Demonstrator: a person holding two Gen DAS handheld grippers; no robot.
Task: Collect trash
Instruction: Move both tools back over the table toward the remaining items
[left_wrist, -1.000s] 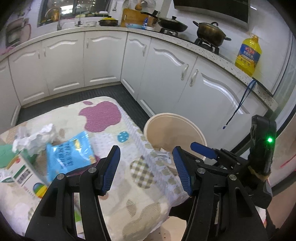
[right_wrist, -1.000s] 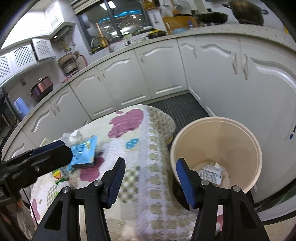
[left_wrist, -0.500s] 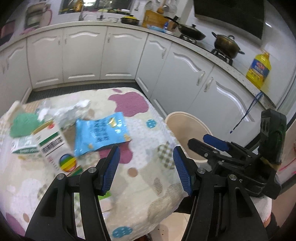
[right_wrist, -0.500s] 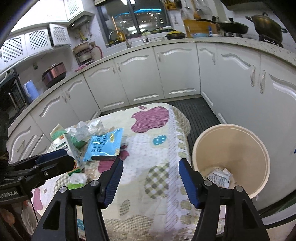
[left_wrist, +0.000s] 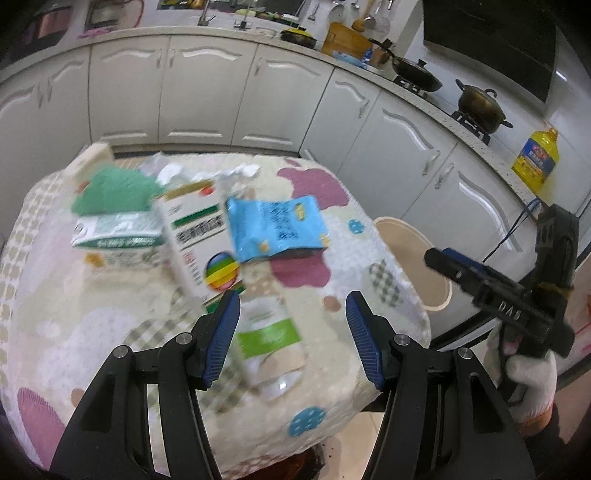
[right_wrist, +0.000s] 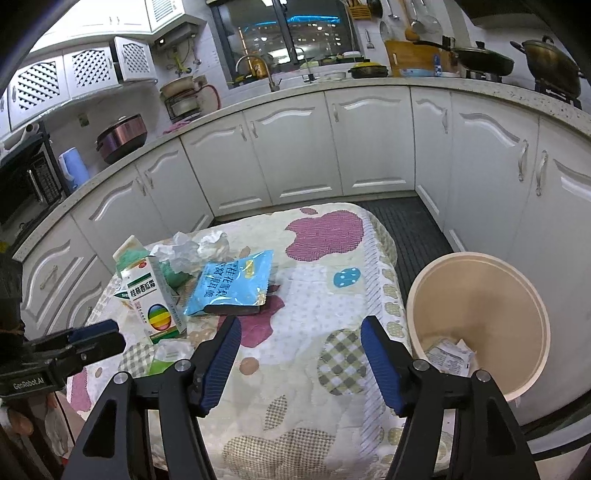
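Observation:
Trash lies on the cloth-covered table (left_wrist: 110, 332): a blue packet (left_wrist: 275, 227), a white box with a rainbow circle (left_wrist: 199, 240), a green-and-white carton (left_wrist: 118, 236), a green crumpled wad (left_wrist: 110, 188) and a small green-and-white packet (left_wrist: 269, 332). My left gripper (left_wrist: 291, 306) hovers open over that small packet, not touching it. My right gripper (right_wrist: 301, 325) is over the table's near right part, its jaws opening with nothing between them. The beige bin (right_wrist: 476, 321) stands on the floor to its right, with crumpled paper (right_wrist: 448, 354) inside. The blue packet (right_wrist: 232, 284) and the white box (right_wrist: 155, 295) lie ahead of it.
White kitchen cabinets (right_wrist: 369, 147) curve around the table, with a dark floor mat (right_wrist: 406, 221) between. Crumpled clear wrap (right_wrist: 199, 245) sits at the table's far side. A white-gloved hand (left_wrist: 532, 373) holds the right gripper (left_wrist: 443, 258) beside the bin (left_wrist: 413, 262).
The left gripper swung left from the table corner and bin to above the trash pile. The right gripper drew back from the bin toward the table and its jaws widened.

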